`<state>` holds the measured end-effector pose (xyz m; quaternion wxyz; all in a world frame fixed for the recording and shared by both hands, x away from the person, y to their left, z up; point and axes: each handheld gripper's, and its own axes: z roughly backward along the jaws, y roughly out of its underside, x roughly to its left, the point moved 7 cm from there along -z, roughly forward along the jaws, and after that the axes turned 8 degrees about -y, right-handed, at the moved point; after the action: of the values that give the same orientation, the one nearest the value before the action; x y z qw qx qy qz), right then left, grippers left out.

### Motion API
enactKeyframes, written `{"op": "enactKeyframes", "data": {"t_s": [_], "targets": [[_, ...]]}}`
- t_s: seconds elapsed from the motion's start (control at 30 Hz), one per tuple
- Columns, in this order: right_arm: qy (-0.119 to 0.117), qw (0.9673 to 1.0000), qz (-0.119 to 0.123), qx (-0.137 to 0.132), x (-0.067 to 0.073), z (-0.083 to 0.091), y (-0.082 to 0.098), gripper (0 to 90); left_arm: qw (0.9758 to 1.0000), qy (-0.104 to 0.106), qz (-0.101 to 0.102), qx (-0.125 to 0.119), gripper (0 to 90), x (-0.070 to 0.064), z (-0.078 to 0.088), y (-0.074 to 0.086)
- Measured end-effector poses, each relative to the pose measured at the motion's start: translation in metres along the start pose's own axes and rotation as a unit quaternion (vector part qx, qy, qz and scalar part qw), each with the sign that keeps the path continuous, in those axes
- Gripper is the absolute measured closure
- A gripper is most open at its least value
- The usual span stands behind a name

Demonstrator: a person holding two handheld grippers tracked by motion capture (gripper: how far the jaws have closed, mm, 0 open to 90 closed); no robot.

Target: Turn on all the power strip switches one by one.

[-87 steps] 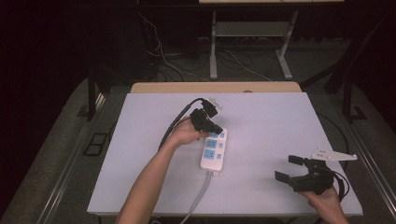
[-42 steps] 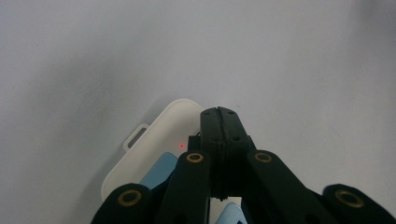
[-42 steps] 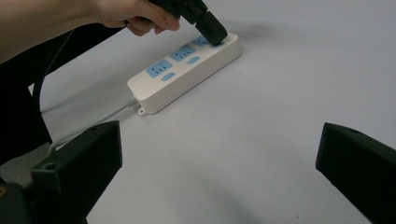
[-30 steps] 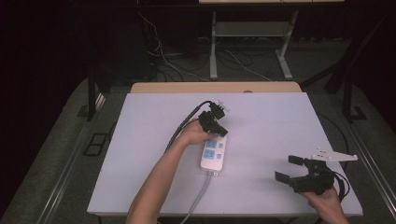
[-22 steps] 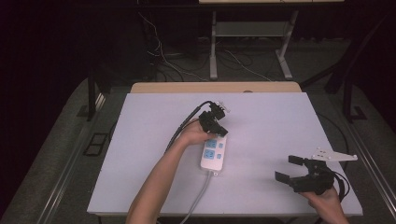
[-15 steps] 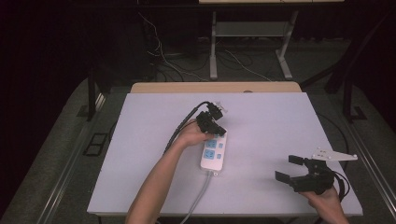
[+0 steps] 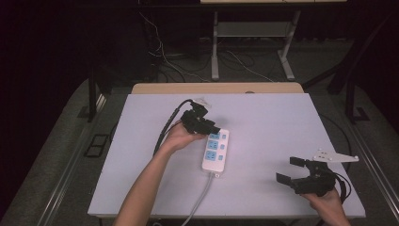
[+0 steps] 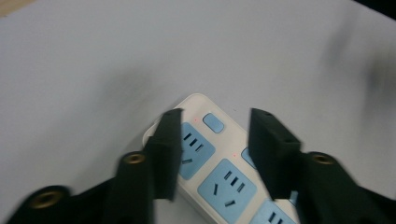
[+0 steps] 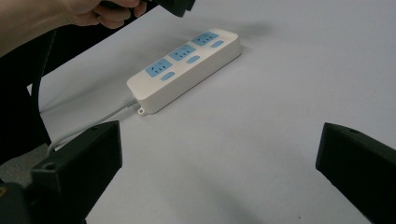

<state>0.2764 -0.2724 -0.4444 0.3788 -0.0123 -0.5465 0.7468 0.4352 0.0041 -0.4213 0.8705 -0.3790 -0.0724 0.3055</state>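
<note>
Nearest the person, the right hand-held gripper [image 7: 295, 175] rests near the front right corner of the white table [image 7: 282, 122], jaws spread wide and empty. Farther in, the white plastic power strip with three blue sockets and blue switches [image 7: 216, 150] lies flat near the table's middle, its grey cord [image 7: 200, 199] trailing toward the front edge. The left hand-held gripper [image 7: 203, 126] hovers over the strip's far end; its jaws have just been opening, with nothing between them. Judging from this, lift it straight off so the strip stays put.
</note>
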Motion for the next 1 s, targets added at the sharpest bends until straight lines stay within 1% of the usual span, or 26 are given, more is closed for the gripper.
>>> {"op": "enactKeyframes", "data": {"t_s": [0.07, 0.17, 0.27, 0.3, 0.43, 0.5, 0.63, 0.67, 0.73, 0.83, 0.9, 1.0], "targets": [[0.0, 1.0, 0.0, 0.0, 0.0, 0.0, 0.0, 0.3, 0.9999, -0.005, 0.011, -0.006, 31.9, 0.002, 0.008, 0.001], [0.0, 1.0, 0.0, 0.0, 0.0, 0.0, 0.0, 0.3, 0.9995, -0.015, 0.022, -0.015, 14.2, 0.005, 0.019, 0.005], [0.0, 1.0, -0.001, 0.0, 0.0, -0.001, 0.0, 0.3, 0.9994, -0.02, 0.023, -0.017, 1.6, 0.005, 0.028, 0.01], [0.0, 1.0, -0.001, 0.0, 0.0, -0.001, 0.0, 0.3, 0.9993, -0.023, 0.024, -0.019, 0.0, 0.005, 0.032, 0.013], [0.0, 1.0, -0.002, 0.0, 0.0, -0.001, 0.0, 0.3, 0.9983, -0.029, 0.033, -0.039, 0.0, 0.006, 0.047, 0.022], [0.0, 1.0, -0.002, 0.001, 0.001, -0.001, 0.0, 0.3, 0.9979, -0.036, 0.033, -0.043, 0.0, 0.006, 0.054, 0.028], [0.0, 1.0, -0.002, 0.001, 0.001, -0.002, 0.0, 0.3, 0.9966, -0.041, 0.044, -0.056, 0.0, 0.005, 0.068, 0.038], [0.0, 1.0, -0.002, 0.002, 0.001, -0.002, 0.0, 0.3, 0.996, -0.042, 0.049, -0.062, 0.0, 0.005, 0.072, 0.042], [0.0, 1.0, -0.001, 0.003, 0.001, -0.003, 0.001, 0.3, 0.995, -0.049, 0.053, -0.069, 0.0, 0.005, 0.078, 0.048], [-0.001, 1.0, -0.001, 0.003, 0.002, -0.003, 0.001, 0.3, 0.9943, -0.054, 0.054, -0.074, 0.0, 0.003, 0.085, 0.057], [-0.001, 1.0, -0.001, 0.004, 0.002, -0.003, 0.001, 0.3, 0.9934, -0.06, 0.055, -0.081, 0.0, 0.001, 0.09, 0.065], [0.0, 1.0, -0.001, 0.005, 0.003, -0.004, 0.001, 0.3, 0.9915, -0.064, 0.063, -0.094, 0.0, -0.002, 0.096, 0.074]]}}
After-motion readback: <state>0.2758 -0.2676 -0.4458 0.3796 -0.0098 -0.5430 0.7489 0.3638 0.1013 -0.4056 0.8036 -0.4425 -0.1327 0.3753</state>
